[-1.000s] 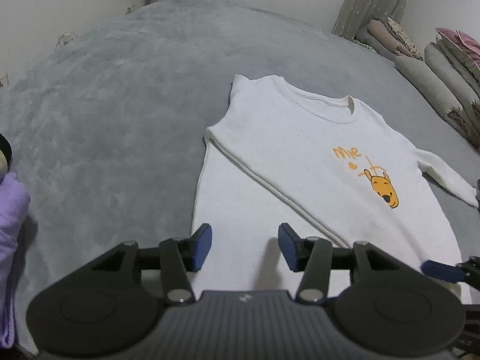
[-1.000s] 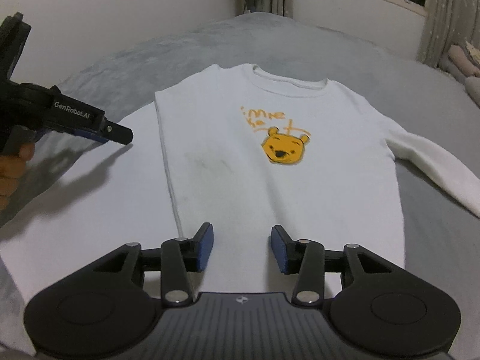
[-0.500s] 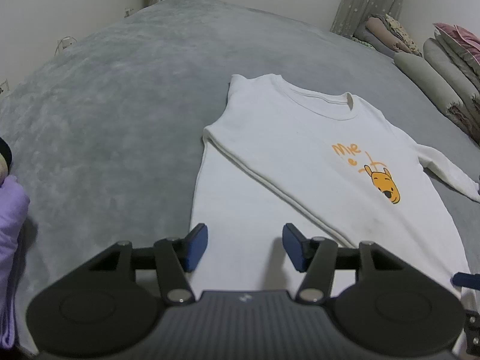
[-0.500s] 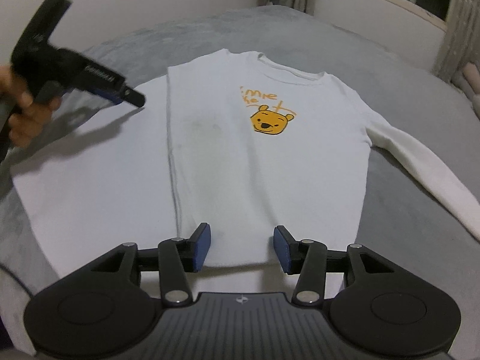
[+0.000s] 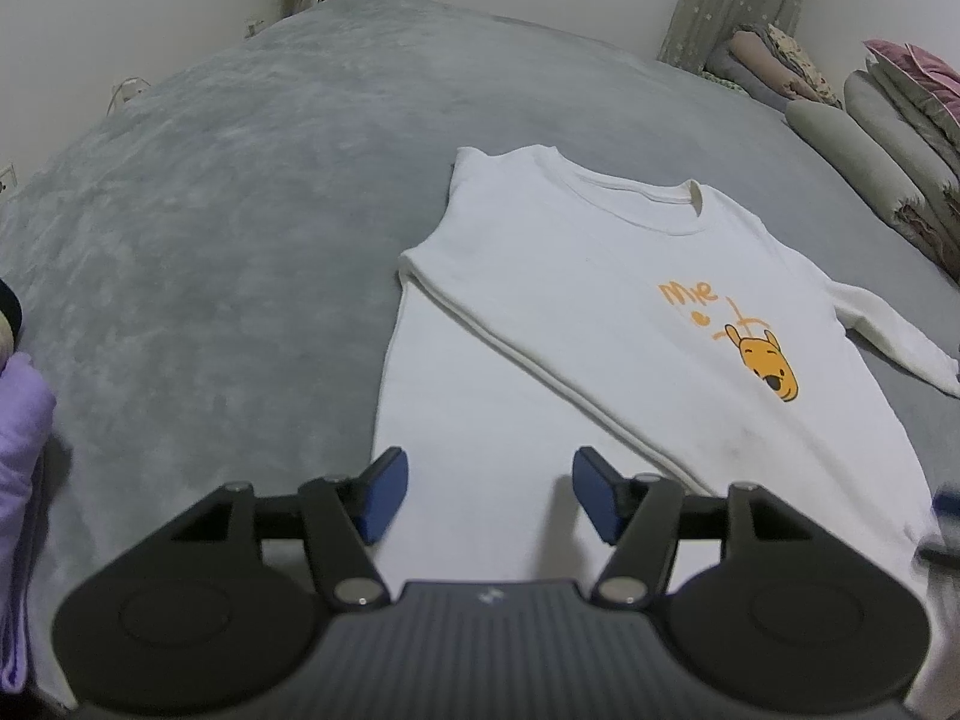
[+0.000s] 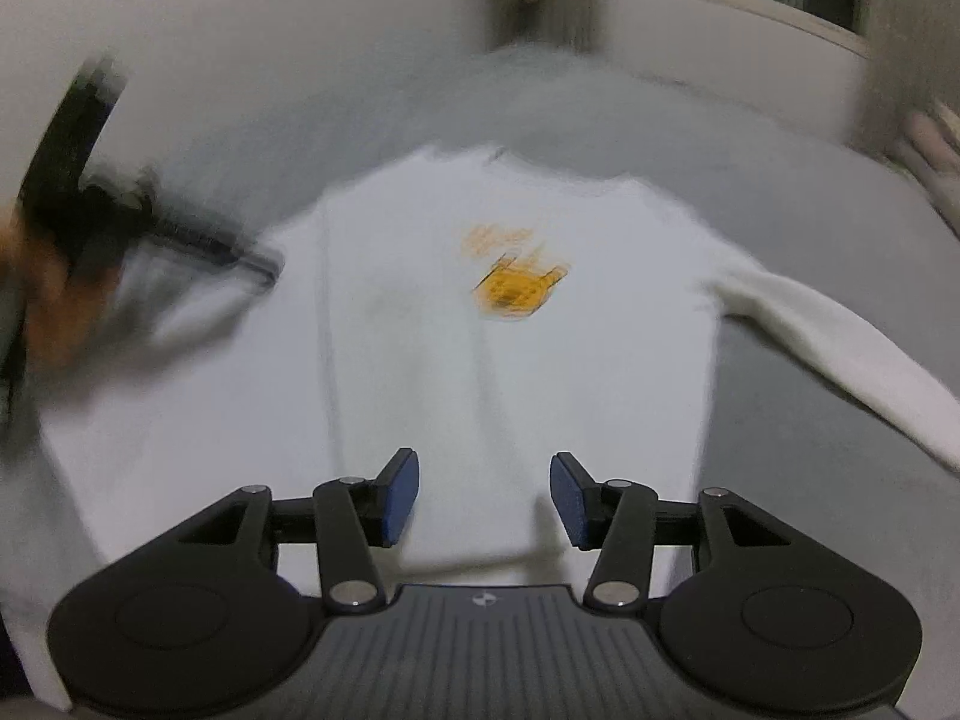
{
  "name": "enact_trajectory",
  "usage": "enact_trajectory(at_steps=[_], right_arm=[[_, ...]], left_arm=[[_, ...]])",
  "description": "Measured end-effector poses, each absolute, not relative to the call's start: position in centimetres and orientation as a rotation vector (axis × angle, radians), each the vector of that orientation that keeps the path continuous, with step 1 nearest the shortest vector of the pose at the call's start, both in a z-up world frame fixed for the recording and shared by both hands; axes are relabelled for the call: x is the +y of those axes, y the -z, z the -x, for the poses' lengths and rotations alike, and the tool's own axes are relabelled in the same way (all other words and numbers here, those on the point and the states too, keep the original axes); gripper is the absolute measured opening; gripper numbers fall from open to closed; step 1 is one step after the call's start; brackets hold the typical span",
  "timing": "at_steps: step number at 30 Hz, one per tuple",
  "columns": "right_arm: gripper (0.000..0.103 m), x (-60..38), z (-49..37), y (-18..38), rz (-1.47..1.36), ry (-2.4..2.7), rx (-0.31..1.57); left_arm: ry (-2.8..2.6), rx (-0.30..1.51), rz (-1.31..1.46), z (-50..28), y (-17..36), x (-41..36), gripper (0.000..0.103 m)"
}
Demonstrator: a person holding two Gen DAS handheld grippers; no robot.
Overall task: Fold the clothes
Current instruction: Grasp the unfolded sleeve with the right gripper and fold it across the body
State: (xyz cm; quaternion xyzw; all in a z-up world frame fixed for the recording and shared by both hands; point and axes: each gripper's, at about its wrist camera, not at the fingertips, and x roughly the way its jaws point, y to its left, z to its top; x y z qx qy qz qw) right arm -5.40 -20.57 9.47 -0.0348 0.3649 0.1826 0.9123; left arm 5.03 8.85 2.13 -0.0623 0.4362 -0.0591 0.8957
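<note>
A white sweatshirt (image 5: 600,324) with an orange bear print lies flat on the grey bed, one sleeve folded across its body and the other sleeve (image 6: 840,348) stretched out to the side. My left gripper (image 5: 489,495) hovers over the hem area, its jaws opening with nothing between the blue pads. My right gripper (image 6: 485,498) hangs above the hem of the sweatshirt (image 6: 510,360), jaws opening too, nothing in them. The right wrist view is motion-blurred and shows the left gripper (image 6: 180,228) with the hand holding it at the left edge.
The grey bedspread (image 5: 210,210) stretches to the left and far side. Folded quilts and pillows (image 5: 870,120) are stacked at the far right by the curtain. A purple cloth (image 5: 18,420) lies at the left edge. White walls bound the bed.
Both grippers' jaws have spread wider. The right gripper has drawn back and risen, so the sweatshirt's hem now shows below it. The left gripper stayed put.
</note>
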Motion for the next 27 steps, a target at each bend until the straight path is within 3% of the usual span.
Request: enact_trajectory(at_steps=[9, 14, 19, 20, 23, 27], right_arm=[[0.055, -32.2, -4.0, -6.2, -0.627, 0.115, 0.767], [0.058, -32.6, -7.9, -5.6, -0.583, 0.198, 0.768], [0.082, -32.6, -10.7, -5.3, -0.526, 0.161, 0.762], [0.083, -32.7, -11.0, -5.4, -0.520, 0.145, 0.765], [0.081, -34.1, -11.2, -5.3, -0.568, 0.137, 0.734], [0.057, -36.0, -10.8, -4.7, -0.660, 0.180, 0.690]], left_arm=[[0.123, 0.903, 0.124, -5.0, -2.1, 8.7, 0.062], [0.124, 0.903, 0.119, -5.1, -2.1, 8.6, 0.063], [0.124, 0.901, 0.107, -5.1, -2.0, 8.5, 0.065], [0.125, 0.901, 0.104, -5.1, -2.0, 8.4, 0.066], [0.124, 0.897, 0.083, -5.1, -1.9, 8.0, 0.068], [0.124, 0.893, 0.066, -5.0, -1.8, 7.7, 0.069]])
